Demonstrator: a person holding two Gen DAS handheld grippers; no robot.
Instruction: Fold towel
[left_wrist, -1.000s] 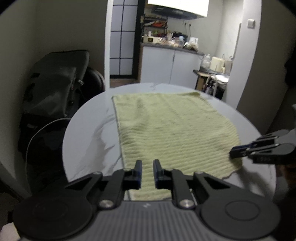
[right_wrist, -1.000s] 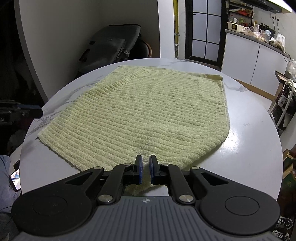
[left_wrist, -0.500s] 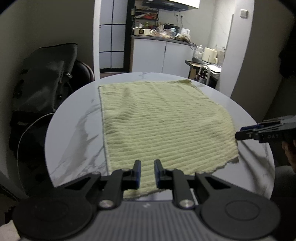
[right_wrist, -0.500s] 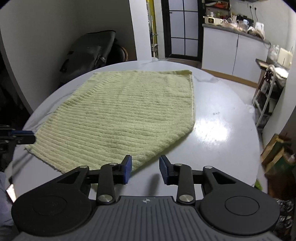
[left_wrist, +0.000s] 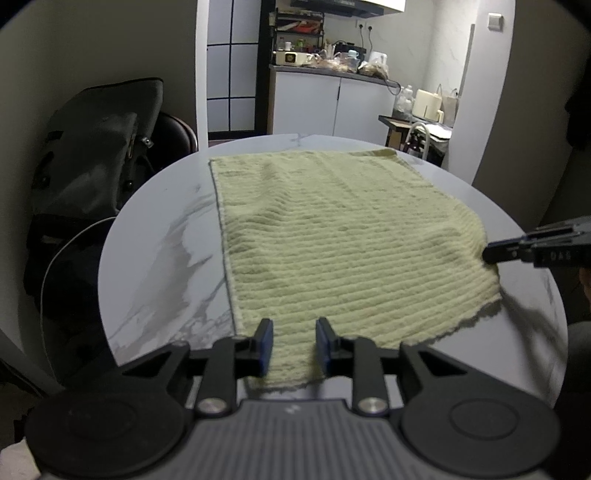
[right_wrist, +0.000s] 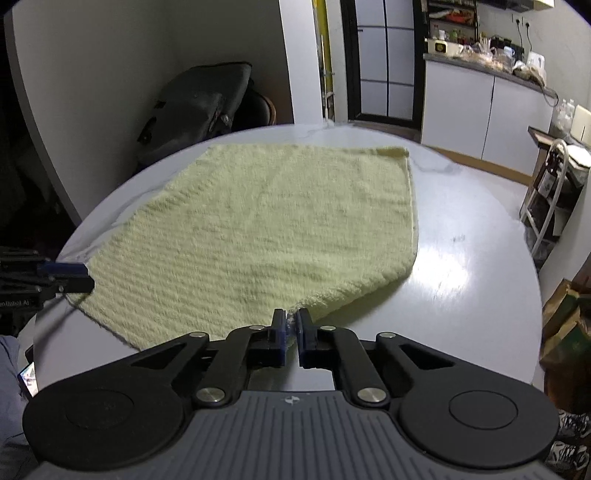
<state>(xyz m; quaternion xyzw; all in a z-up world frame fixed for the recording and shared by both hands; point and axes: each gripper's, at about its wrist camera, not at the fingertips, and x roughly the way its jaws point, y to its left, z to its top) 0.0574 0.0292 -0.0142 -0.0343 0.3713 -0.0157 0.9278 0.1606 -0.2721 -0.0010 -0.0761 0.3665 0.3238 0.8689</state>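
One pale green ribbed towel (left_wrist: 332, 243) lay flat, long axis running away across the round table (left_wrist: 155, 258), left gripper (left_wrist: 293, 345) spread over its near edge, right gripper (right_wrist: 291, 334) clamped on its near corner.

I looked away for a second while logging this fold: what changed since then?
The right claw, open half a second ago, has shut on the towel at its near corner. The left claw has opened wider over the near edge. The towel stays flat on the table.

Probably a home: kitchen counter (left_wrist: 332, 72), cabinets (right_wrist: 480, 107), round table (right_wrist: 461, 266).
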